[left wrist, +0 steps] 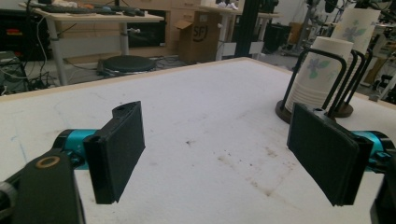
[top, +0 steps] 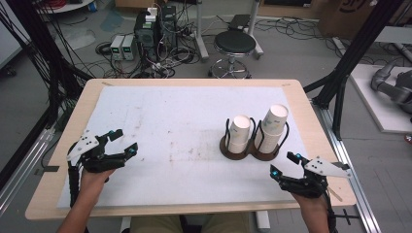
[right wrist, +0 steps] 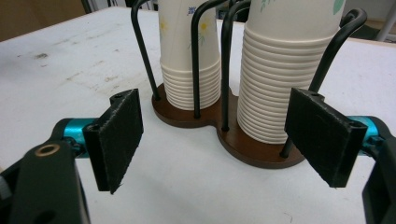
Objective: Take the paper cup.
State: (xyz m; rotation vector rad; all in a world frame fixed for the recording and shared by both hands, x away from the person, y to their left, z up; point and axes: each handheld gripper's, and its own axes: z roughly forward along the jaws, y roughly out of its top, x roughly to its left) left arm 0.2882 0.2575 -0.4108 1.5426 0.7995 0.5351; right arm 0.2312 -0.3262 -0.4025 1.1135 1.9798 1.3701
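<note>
Cup rack (top: pixel 248 150), right of centre; bare mat (top: pixel 170 126) left. Left gripper (top: pixel 121 143) and right gripper (top: pixel 283 164) at near edge, both released, empty.

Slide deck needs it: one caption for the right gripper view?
Open right gripper faces two stacks of upside-down paper cups in a dark wire cup holder on the white table.

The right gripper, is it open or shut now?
Open. The right gripper has its two black pads wide apart with nothing between them, just short of the cup holder and its paper cup stacks.
</note>
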